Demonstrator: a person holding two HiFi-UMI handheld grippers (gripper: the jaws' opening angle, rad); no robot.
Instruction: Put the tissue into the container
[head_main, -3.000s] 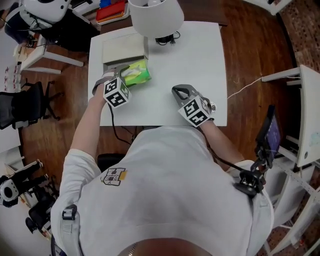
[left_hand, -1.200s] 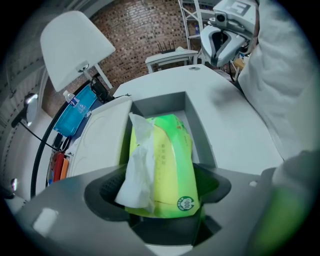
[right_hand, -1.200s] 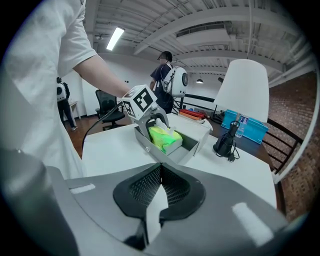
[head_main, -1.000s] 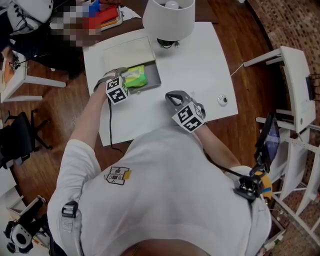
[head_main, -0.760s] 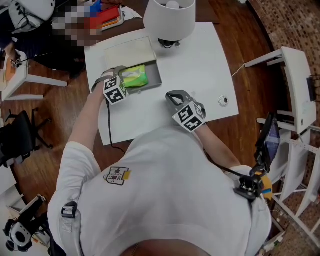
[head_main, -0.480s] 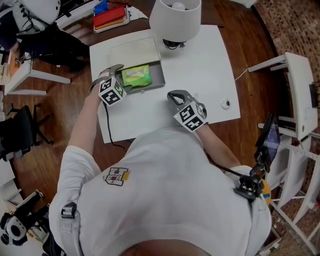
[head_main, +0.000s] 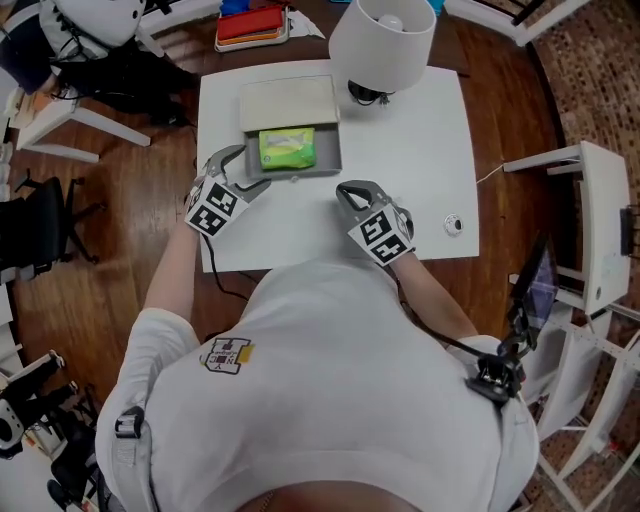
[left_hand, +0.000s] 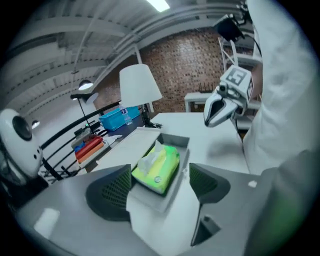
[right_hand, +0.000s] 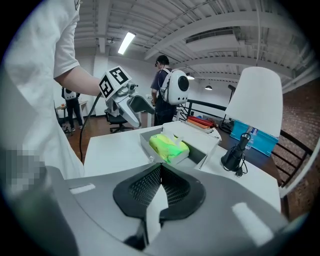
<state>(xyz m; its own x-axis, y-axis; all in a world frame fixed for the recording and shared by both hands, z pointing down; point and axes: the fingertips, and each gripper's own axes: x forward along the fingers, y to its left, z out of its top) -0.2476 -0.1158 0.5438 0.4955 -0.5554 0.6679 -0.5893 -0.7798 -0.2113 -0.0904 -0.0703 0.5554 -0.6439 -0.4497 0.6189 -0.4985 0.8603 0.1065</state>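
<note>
The green tissue pack (head_main: 287, 148) lies inside the grey open container (head_main: 331, 152), whose pale lid (head_main: 287, 100) is folded back behind it. My left gripper (head_main: 250, 166) hovers just off the container's near-left corner. Its jaws are closing and hold nothing. In the left gripper view the tissue pack (left_hand: 157, 167) and the container (left_hand: 174, 141) lie ahead, beyond the fingers (left_hand: 107, 192). My right gripper (head_main: 346, 189) rests on the white table (head_main: 400, 150) to the container's right, shut and empty. From the right gripper view the pack (right_hand: 170, 146) sits in the container (right_hand: 145, 142).
A white lamp (head_main: 382, 40) stands at the table's far edge, right of the container. A small round object (head_main: 454, 224) lies near the right edge. Red items (head_main: 250, 25) sit beyond the table. A white stand (head_main: 590, 230) is on the right, chairs on the left.
My left gripper set the tissue pack into the container, let go, and has drawn back toward the table's near-left edge. The right gripper has stayed in place.
</note>
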